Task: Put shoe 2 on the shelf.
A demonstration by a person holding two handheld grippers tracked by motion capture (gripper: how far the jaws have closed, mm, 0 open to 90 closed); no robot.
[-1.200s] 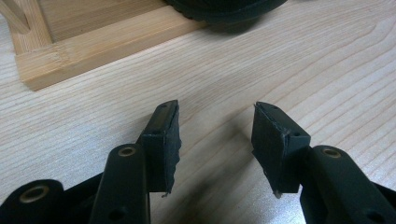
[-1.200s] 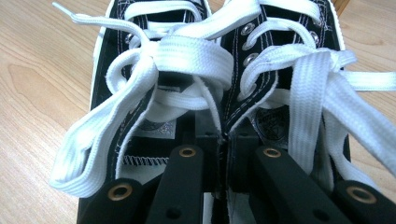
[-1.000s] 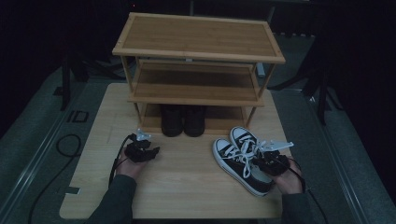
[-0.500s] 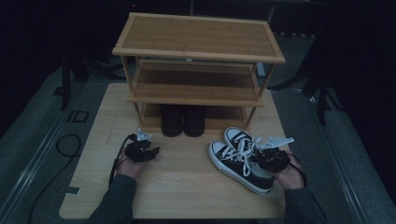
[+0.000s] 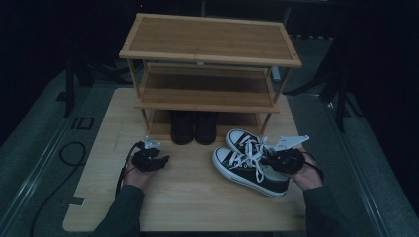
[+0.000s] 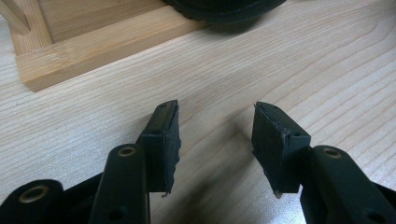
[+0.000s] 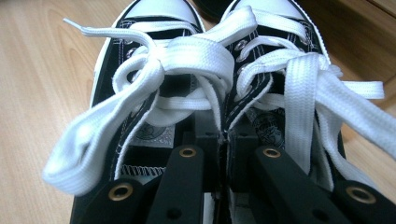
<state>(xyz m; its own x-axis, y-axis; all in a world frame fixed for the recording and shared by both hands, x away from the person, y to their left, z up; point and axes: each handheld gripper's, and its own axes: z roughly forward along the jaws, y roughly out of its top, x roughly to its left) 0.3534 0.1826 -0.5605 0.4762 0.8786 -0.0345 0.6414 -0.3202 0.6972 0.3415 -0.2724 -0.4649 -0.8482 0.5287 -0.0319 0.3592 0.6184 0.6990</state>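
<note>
**Sneakers pinched in front of the rack**

The wooden shoe rack (image 5: 210, 64) stands on the table (image 5: 197, 197). 2 black shoes (image 5: 194, 127) sit under its lowest shelf. Just right of them, the right gripper (image 5: 276, 159) pinches both sneakers (image 5: 249, 162) together. Left of the rack's base, the left gripper (image 5: 157, 157) rests spread, holding nothing.

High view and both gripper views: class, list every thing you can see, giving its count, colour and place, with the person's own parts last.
Shoe rack: one, light wood, three shelves, back of table.
Table: one, pale wood.
Black shoes: two, on rack's bottom shelf.
Sneakers: two, black with white laces, table right, side by side.
Left gripper: black, jaws open, over bare table.
Right gripper: black, jaws closed on the sneakers' touching inner edges.
Hands: two, dark sleeves.
</note>
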